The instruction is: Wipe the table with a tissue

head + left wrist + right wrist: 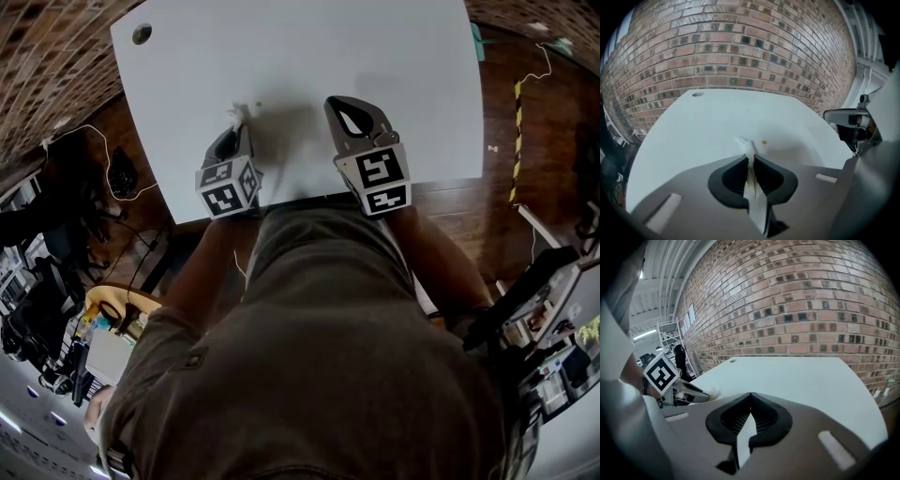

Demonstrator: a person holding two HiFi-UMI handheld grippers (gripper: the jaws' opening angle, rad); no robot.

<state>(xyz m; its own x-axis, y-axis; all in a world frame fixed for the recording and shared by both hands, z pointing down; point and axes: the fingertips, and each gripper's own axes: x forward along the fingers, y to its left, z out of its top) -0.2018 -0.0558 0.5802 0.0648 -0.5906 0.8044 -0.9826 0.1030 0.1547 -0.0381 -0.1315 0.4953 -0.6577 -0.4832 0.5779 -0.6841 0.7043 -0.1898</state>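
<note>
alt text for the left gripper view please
The left gripper is shut on a white tissue, its tip poking out above a white table. A small yellow spot lies on the table just past the tip; a brick wall stands behind.

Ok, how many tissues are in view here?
1: a white tissue pinched in the left gripper, over the table near its front edge. The right gripper is shut on nothing; no other tissue shows.
</note>
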